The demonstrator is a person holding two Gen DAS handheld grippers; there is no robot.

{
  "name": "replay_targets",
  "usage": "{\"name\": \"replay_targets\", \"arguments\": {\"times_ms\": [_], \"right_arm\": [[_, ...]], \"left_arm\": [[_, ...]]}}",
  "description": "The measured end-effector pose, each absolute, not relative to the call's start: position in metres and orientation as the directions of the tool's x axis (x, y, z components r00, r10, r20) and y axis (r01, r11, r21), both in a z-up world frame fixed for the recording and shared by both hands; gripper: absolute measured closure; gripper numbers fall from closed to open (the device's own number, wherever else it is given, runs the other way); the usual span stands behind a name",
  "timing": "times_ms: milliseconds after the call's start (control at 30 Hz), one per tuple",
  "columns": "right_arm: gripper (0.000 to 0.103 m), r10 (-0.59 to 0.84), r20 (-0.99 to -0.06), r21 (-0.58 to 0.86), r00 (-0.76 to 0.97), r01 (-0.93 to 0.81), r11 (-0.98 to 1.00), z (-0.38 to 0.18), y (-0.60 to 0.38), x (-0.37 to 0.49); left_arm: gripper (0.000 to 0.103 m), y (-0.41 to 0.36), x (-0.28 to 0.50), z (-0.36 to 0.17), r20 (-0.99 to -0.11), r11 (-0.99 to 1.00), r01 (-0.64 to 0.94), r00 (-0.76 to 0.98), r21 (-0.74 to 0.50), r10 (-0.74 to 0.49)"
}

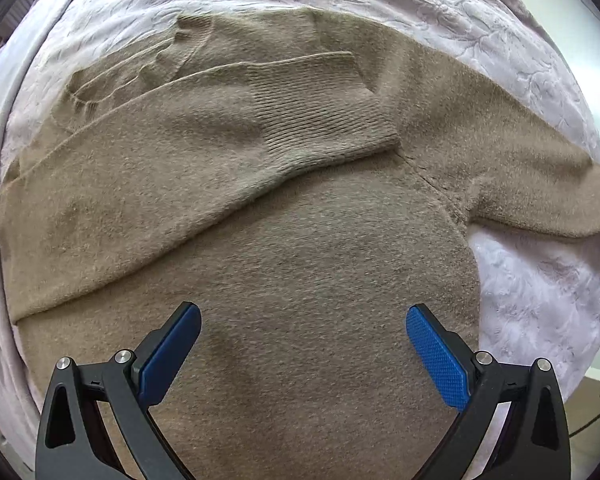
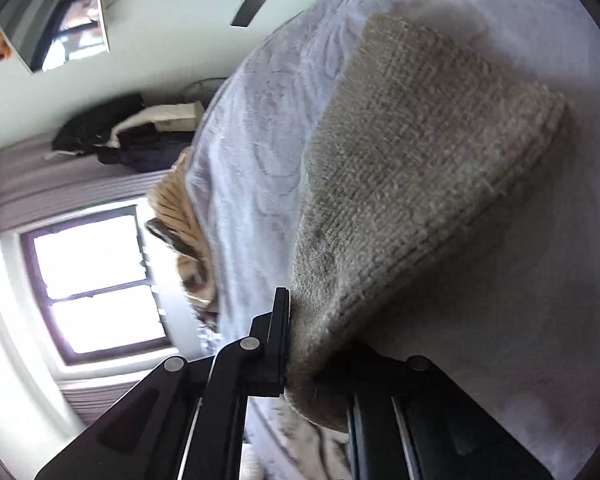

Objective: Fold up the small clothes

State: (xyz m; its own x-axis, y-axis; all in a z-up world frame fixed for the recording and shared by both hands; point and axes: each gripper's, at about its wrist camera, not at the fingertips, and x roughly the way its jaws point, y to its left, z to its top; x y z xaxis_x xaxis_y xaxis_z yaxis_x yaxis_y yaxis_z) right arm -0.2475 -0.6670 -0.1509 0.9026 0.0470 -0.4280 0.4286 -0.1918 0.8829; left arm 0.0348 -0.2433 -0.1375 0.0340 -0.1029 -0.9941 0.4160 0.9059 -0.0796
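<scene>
A tan knit sweater (image 1: 300,240) lies flat on a pale lilac bedspread (image 1: 540,300). One sleeve with a ribbed cuff (image 1: 320,108) is folded across its body, and the other sleeve (image 1: 540,200) stretches out to the right edge of the view. My left gripper (image 1: 303,320) hangs open straight above the sweater's body, blue pads wide apart, nothing between them. In the right wrist view my right gripper (image 2: 304,344) is shut on the ribbed cuff (image 2: 420,160) of the outstretched sleeve, and the knit bunches up between the black fingers (image 2: 280,340).
The bedspread (image 2: 260,140) slopes away in the tilted right wrist view. Beyond the bed I see an orange striped cloth (image 2: 180,200), dark clothes piled by a wall (image 2: 112,136), and a bright window (image 2: 96,280). A strip of floor (image 1: 596,412) shows at lower right.
</scene>
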Motion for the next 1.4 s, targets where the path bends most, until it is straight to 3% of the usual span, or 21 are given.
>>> {"name": "replay_targets", "arguments": {"times_ms": [233,333,567,767,867,1100,1133,1200,1267,1400], "right_arm": [[0.096,0.145,-0.278,0.955,0.950,0.290,-0.069,-0.113,-0.648,-0.198],[0.095,0.226,-0.222,0.974,0.948,0.227,0.002,-0.091,-0.631,-0.162],[0.095,0.494,-0.175,0.974,0.852,0.075,0.215,-0.039,-0.543,-0.046],[0.095,0.710,-0.322,0.898,0.627,-0.034,0.438,-0.034,-0.398,0.054],[0.095,0.746,-0.456,0.829,0.486,-0.072,0.554,-0.055,-0.320,0.084],[0.089,0.652,-0.708,0.669,0.271,-0.037,0.742,-0.124,-0.229,0.101],[0.087,0.635,-0.724,0.649,0.268,-0.044,0.759,-0.125,-0.223,0.101],[0.068,0.606,-0.750,0.610,0.266,-0.080,0.789,-0.121,-0.213,0.100],[0.059,0.558,-0.786,0.537,0.265,-0.154,0.829,-0.112,-0.197,0.097],[0.059,0.480,-0.817,0.417,0.320,-0.247,0.875,-0.091,-0.176,0.088]], "left_arm": [[0.000,-0.178,0.049,-0.138,-0.991,0.925,0.362,0.015,-0.120,-0.135],[0.009,-0.145,0.060,-0.141,-0.979,0.930,0.307,-0.028,-0.202,-0.204],[0.009,-0.046,0.082,-0.115,-0.962,0.962,0.171,0.138,-0.212,-0.236],[0.009,0.037,0.088,-0.106,-0.943,0.976,0.036,0.253,-0.216,-0.218],[0.009,0.070,0.086,-0.112,-0.938,0.974,-0.028,0.276,-0.226,-0.210],[0.009,0.090,0.098,-0.140,-0.908,0.939,-0.063,0.287,-0.337,-0.306],[0.009,0.087,0.101,-0.142,-0.898,0.930,-0.058,0.287,-0.363,-0.333],[0.009,0.082,0.110,-0.147,-0.873,0.904,-0.043,0.282,-0.426,-0.398],[0.009,0.075,0.120,-0.152,-0.858,0.888,-0.039,0.279,-0.459,-0.431],[0.009,0.079,0.126,-0.151,-0.846,0.875,-0.056,0.291,-0.481,-0.447]]}}
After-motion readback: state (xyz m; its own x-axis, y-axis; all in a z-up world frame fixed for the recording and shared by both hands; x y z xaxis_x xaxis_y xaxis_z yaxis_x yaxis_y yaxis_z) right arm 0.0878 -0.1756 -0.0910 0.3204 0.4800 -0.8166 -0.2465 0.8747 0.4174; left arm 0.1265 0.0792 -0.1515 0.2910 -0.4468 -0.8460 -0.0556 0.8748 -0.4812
